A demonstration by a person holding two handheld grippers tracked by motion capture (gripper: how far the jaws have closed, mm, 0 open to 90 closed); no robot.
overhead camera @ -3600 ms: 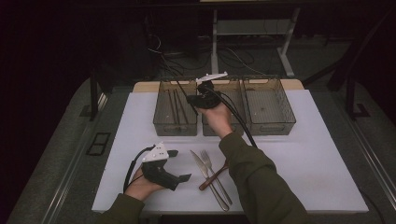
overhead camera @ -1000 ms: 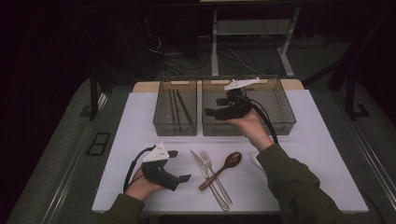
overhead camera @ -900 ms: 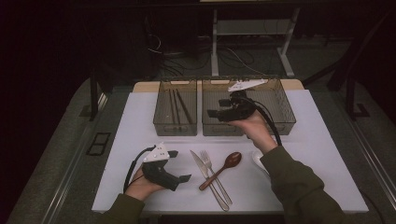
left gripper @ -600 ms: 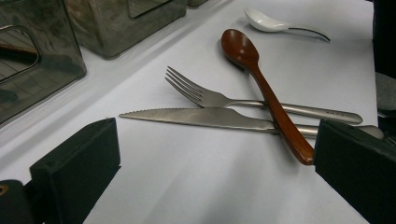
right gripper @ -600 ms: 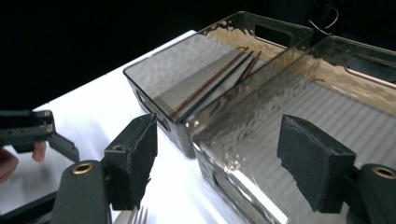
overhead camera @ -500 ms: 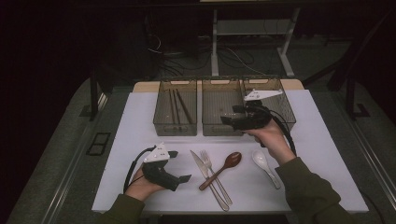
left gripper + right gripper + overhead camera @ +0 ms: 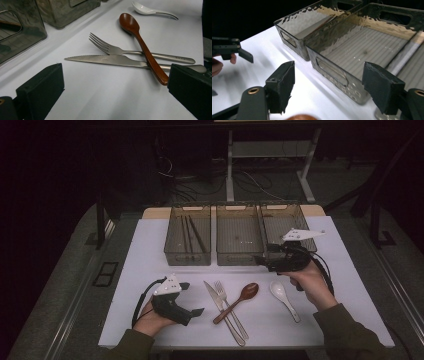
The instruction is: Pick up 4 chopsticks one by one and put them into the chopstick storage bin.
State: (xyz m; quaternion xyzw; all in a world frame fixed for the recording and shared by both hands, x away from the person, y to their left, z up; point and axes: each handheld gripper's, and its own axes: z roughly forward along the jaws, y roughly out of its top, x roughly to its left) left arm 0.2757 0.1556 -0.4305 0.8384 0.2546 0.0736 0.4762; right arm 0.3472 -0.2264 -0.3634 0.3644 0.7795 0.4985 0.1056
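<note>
**Cutlery sort: chopsticks binned, four pieces left on the surface**

The right tongs (image 7: 260, 261) hung with jaws apart and nothing between them, just above the loose cutlery and in front of the middle bin (image 7: 238, 234); going by their position, the wooden spoon (image 7: 239, 301) or the white spoon (image 7: 283, 298) looked the likeliest next pick, though neither was touched. All the loose cutlery lay near the front of the white surface (image 7: 145, 255), between the two hands: one knife (image 7: 223, 312) and one fork (image 7: 231, 309) side by side, the wooden spoon crossing their handles, and the white spoon a little apart to the right.

Three clear bins stood in a row at the far edge. The left bin (image 7: 188, 240) held what appeared to be a pair of dark chopsticks (image 7: 192, 231); the middle bin and the right bin (image 7: 283, 220) looked empty. So the sort seemed barely begun.

The left tongs (image 7: 195, 312) rested on the surface near the knife, jaws wide apart and empty.
</note>
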